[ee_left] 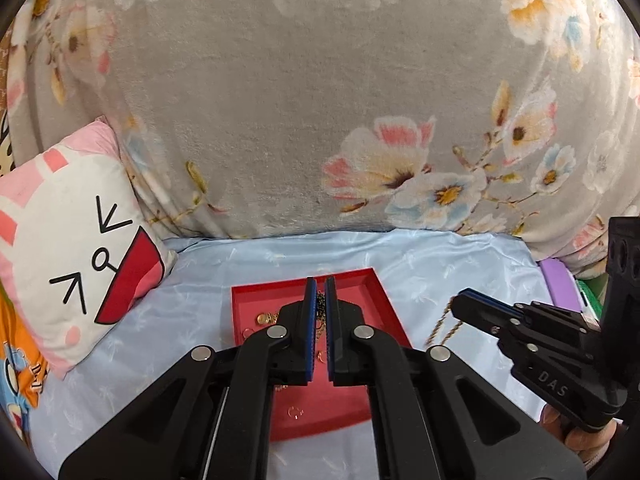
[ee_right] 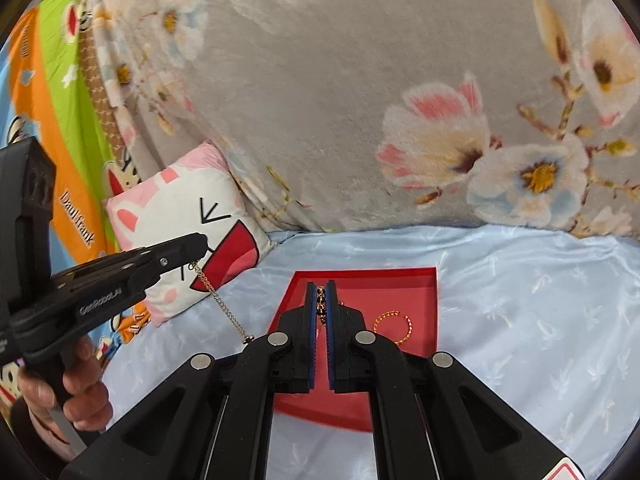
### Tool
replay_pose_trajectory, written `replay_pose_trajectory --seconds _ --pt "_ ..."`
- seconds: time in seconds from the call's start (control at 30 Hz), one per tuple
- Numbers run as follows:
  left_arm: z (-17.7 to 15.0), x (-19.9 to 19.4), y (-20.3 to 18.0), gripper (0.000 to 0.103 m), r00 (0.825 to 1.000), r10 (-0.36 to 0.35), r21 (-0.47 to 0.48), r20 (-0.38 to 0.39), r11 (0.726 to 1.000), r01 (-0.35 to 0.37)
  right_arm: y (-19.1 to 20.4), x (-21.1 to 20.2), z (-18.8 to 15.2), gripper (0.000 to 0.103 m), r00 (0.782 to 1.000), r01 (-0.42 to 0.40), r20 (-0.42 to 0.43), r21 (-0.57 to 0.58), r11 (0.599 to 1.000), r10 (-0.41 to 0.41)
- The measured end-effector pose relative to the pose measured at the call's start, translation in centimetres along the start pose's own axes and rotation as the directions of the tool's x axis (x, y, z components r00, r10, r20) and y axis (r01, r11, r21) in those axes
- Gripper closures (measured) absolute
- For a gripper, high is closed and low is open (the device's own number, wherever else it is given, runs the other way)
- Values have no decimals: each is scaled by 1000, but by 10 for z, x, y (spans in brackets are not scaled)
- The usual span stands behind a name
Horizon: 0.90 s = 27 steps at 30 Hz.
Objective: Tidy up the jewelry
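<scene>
**Chain held at both ends over the tray**

My left gripper (ee_left: 320, 292) pinched one end of the chain (ee_right: 222, 304); my right gripper (ee_right: 320, 294) pinched the other; it hung slack above the red tray (ee_right: 416, 280), left of a bracelet (ee_right: 392, 328); I judged it best to lower both ends together, keeping links untangled, then release inside.

Light: bright, even, soft; faint shadows only
Glare: none
Distortion: strong fisheye bowing, black vignette at the corners
Blur: gold chain (ee_left: 444, 326) smeared; frame edges soft
</scene>
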<state>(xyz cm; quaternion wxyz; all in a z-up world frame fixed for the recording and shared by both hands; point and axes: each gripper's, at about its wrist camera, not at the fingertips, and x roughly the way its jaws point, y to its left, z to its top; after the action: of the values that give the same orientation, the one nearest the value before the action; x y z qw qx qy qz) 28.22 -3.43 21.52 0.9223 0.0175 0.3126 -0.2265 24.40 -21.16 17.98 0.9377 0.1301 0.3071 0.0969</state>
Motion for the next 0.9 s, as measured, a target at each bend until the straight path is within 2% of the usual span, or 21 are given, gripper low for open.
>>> replay_pose_trajectory --seconds 0.2,0.33,0.5,0.63,0.67,0.7,0.77,0.8,0.9 --pt "-11 75 8 100 998 24 -22 -65 999 -25 -22 73 -13 100 996 36 -88 19 999 -34" --pt "-21 114 16 100 994 39 -41 -99 998 -43 -28 106 -24 100 990 57 -127 16 998 -55" --pt "-28 139 22 100 991 62 -43 -115 997 -68 -22 134 -27 100 989 35 -141 -5 999 -36" --pt "-31 151 31 98 987 97 -62 -125 992 -106 -13 152 -26 98 990 53 -128 -44 998 -58" --pt "-33 152 35 86 987 107 -71 -121 991 -116 -12 153 -26 92 990 59 -122 -48 997 -64" --pt "-33 153 38 64 985 122 -75 -121 988 -132 -12 152 -26 87 991 67 -111 -51 996 -72" --pt "-36 149 43 44 982 159 -79 -96 983 -167 -10 145 -26 66 994 78 -75 -56 995 -82" --pt "-36 145 44 40 982 170 -81 -85 981 -177 -10 142 -26 64 994 81 -64 -60 995 -85" --pt "-37 134 48 39 978 196 -85 -73 976 -202 -13 129 -28 63 995 80 -53 -44 996 -82"
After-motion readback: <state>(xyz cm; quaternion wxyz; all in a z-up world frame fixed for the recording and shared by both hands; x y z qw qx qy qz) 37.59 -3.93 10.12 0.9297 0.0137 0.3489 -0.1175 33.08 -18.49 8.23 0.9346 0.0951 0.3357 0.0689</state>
